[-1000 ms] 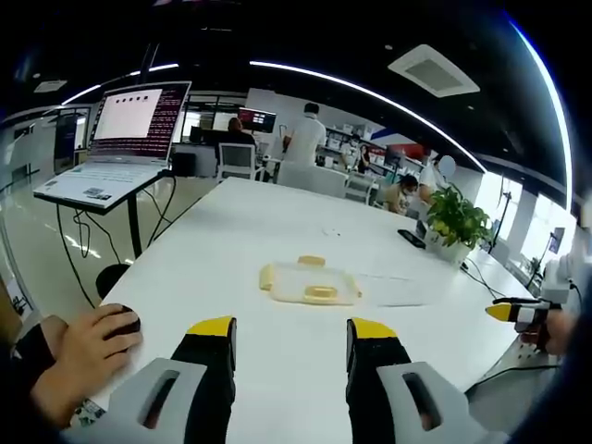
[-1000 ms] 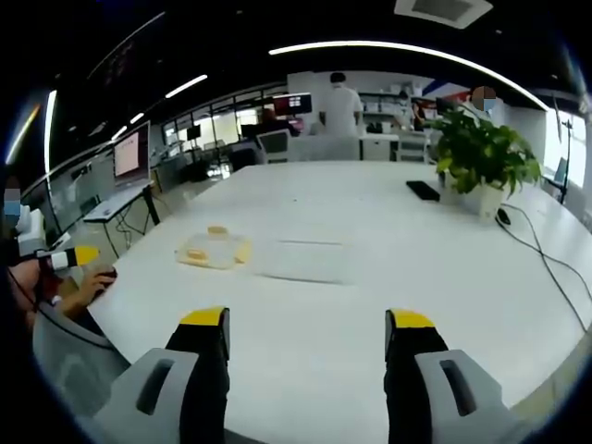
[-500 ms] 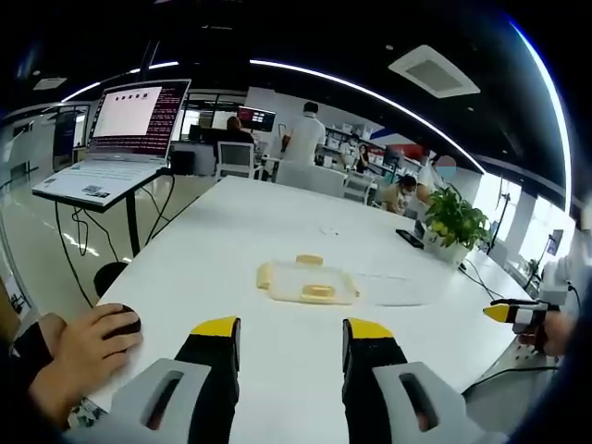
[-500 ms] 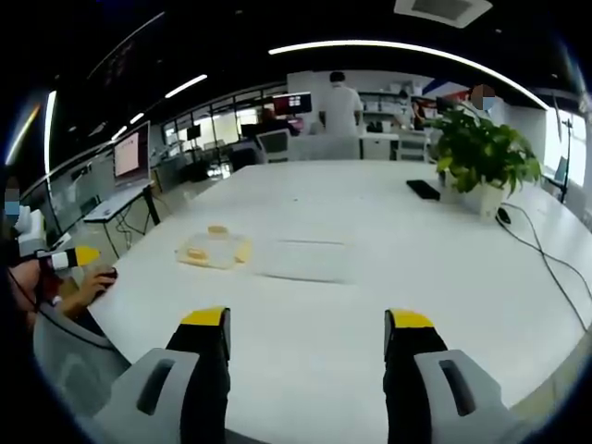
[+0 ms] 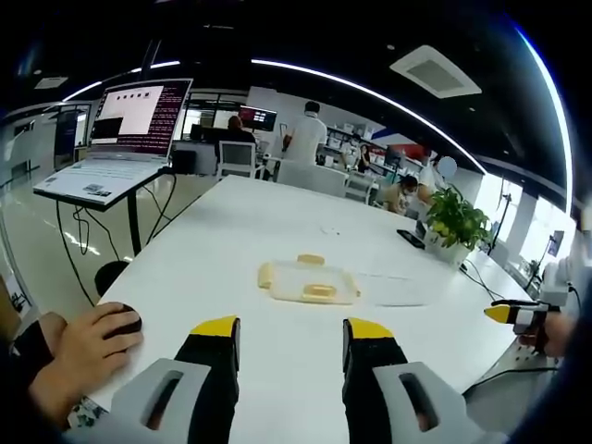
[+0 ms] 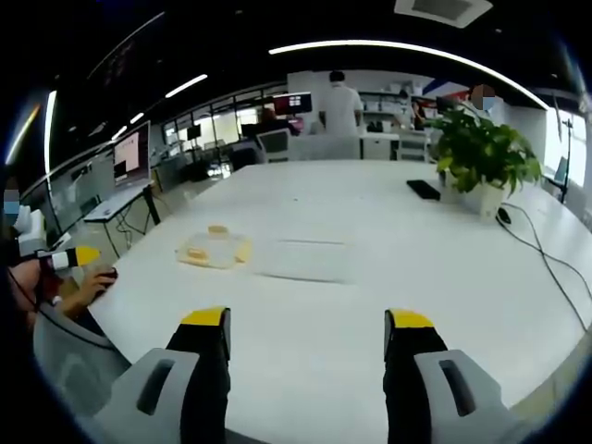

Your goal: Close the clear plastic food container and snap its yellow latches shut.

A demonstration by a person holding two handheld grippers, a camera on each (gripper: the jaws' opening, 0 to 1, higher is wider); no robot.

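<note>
The clear plastic food container [image 5: 311, 283] is lying near the middle of the white bench [image 5: 231, 231], its yellow latches [image 5: 319, 292] showing, with a flat clear lid [image 5: 393, 289] lying just beside it. The left hand-held gripper [image 5: 291, 335] and right hand-held gripper [image 6: 307, 324] are both hovering well short of it, jaws spread apart and holding nothing.

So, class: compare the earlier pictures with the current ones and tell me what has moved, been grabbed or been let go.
Almost nothing. The left hand-held gripper narrowed its opening slightly a second ago and has held since. The right hand-held gripper stays open and empty. The clear container and its loose lid lie untouched on the white table.
</note>
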